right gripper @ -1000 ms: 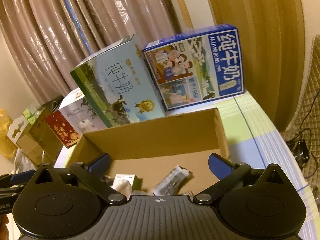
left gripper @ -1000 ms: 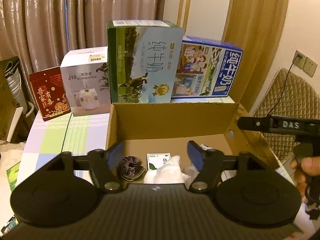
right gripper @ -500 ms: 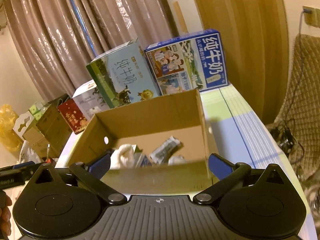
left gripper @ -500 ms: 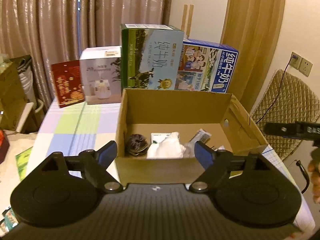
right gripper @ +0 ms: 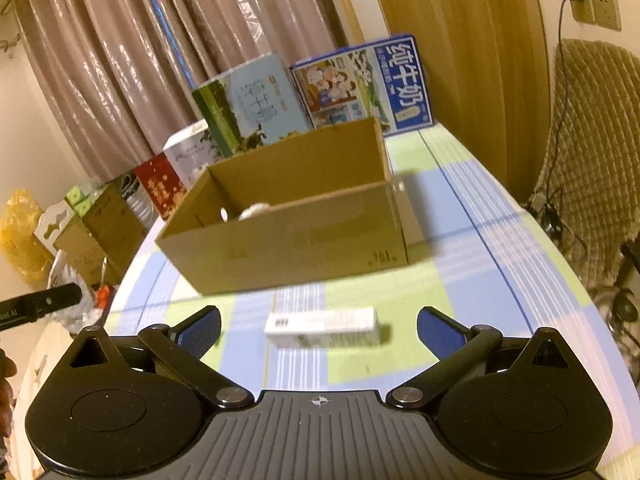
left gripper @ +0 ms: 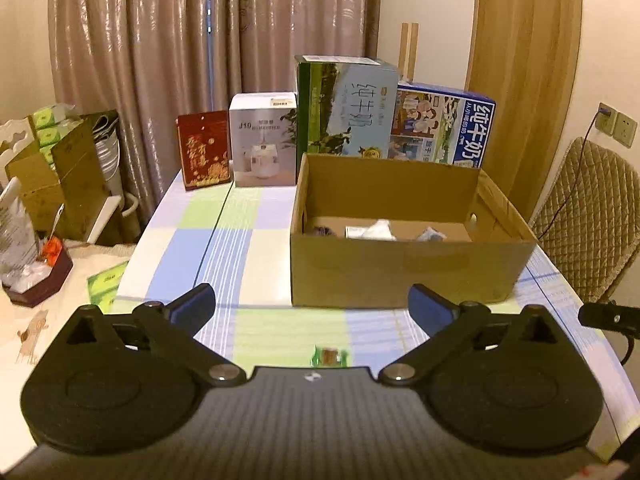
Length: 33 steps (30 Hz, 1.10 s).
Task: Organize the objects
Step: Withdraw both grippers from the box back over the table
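Cardboard box (left gripper: 404, 272) on the bench (right gripper: 472, 256) holds sorted items, while we keep both sets of jaws wide and empty, the left just opened, right gripper (right gripper: 318, 330) facing the white carton (right gripper: 322, 326) to collect.

The left claw (left gripper: 312, 308) has a black body with a ribbed, dark grey top plate bearing a small white crosshair mark. Two round black discs flank the plate, each with a triangular cut-out above it. Black link arms, pinned with silver screws, run out to fingers (left gripper: 194, 304) faced with blue pads. The right claw (right gripper: 318, 328) is built alike: ribbed plate, crosshair mark, twin discs, silver pivot screws, and textured blue pads on its fingers (right gripper: 438, 334). A slim black bar with white lettering and a small screw shows at the left edge of the right wrist view.
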Each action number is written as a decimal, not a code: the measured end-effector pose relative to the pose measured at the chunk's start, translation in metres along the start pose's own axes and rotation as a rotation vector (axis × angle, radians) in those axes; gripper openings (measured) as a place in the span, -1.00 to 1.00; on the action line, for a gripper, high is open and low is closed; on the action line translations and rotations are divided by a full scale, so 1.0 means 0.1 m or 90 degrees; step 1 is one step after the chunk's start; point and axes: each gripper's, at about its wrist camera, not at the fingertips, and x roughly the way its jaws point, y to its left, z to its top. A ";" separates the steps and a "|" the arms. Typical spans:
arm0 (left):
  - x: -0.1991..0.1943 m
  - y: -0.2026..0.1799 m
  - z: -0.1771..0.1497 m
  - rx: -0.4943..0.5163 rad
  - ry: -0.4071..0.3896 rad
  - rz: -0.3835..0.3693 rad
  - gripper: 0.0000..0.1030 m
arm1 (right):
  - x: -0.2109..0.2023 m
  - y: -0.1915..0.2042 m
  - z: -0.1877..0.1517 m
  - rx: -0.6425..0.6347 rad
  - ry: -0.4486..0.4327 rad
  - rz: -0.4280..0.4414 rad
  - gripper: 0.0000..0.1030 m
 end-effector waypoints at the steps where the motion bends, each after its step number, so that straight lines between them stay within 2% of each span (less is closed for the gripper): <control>1: -0.05 0.00 -0.04 0.001 0.002 -0.002 0.97 | -0.03 -0.01 -0.04 0.001 0.001 -0.001 0.97; 10: -0.30 -0.07 -0.40 0.006 0.024 0.000 0.97 | -0.22 -0.04 -0.30 -0.048 0.012 -0.005 0.97; 17: -0.30 -0.15 -0.62 0.023 0.059 -0.012 0.97 | -0.25 -0.08 -0.43 -0.077 0.017 -0.005 0.97; 28: -0.21 -0.33 -0.80 0.058 0.094 -0.033 0.97 | -0.20 -0.16 -0.44 -0.077 0.043 0.001 0.97; 33: -0.14 -0.35 -0.79 0.068 0.104 -0.047 0.97 | -0.07 -0.09 -0.40 -0.139 0.061 0.002 0.97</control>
